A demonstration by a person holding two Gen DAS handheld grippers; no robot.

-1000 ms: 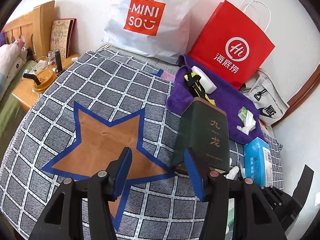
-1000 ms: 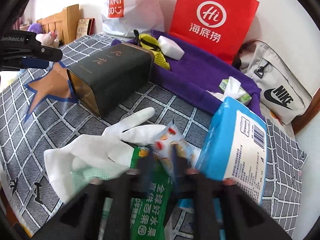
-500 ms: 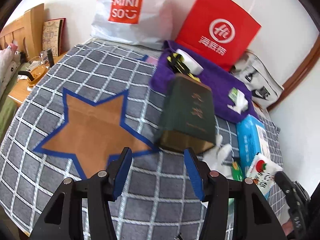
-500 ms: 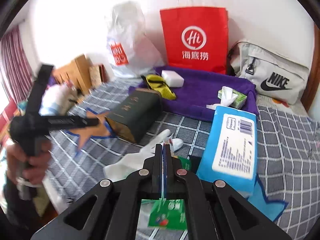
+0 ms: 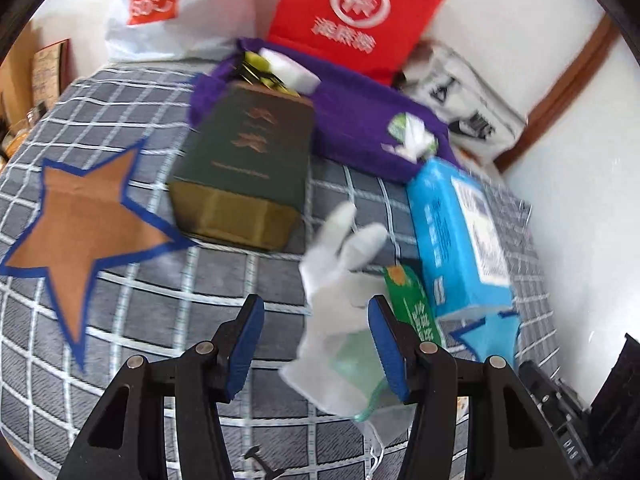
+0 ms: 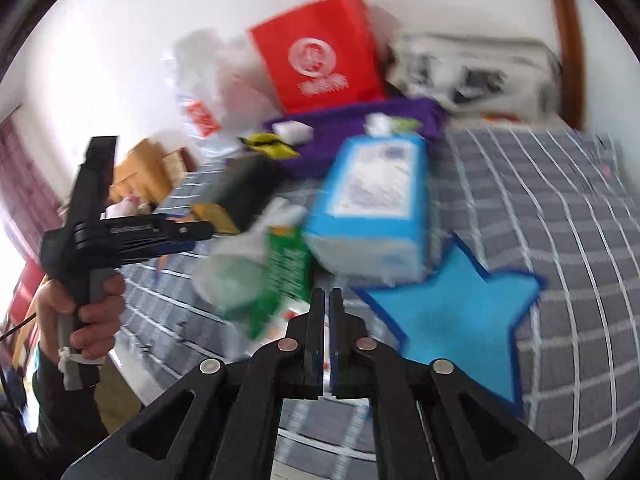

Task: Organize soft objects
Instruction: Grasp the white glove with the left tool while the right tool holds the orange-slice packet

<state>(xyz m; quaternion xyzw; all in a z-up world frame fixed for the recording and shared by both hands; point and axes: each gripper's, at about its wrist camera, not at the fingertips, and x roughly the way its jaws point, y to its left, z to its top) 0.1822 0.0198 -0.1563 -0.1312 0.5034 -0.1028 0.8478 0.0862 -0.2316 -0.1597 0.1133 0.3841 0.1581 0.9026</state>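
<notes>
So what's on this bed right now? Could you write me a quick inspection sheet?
Surface: grey checked bedspread with star patches.
Job's things: white glove, blue tissue pack, purple towel.
Clutter: dark green box, green packet, red paper bag, white plastic bag.
Grippers: left gripper jaws open, empty, above the glove; right gripper jaws shut on a thin packet.
Cables: nothing seen.
Surroundings: white wall, wooden furniture.

Both views are brightly lit by even daylight, with a blown-out window glow at the right wrist view's far left. Motion blur smears both, heavier in the right. Fisheye bending curves the edges into dark corners; shadows stay faint.
</notes>
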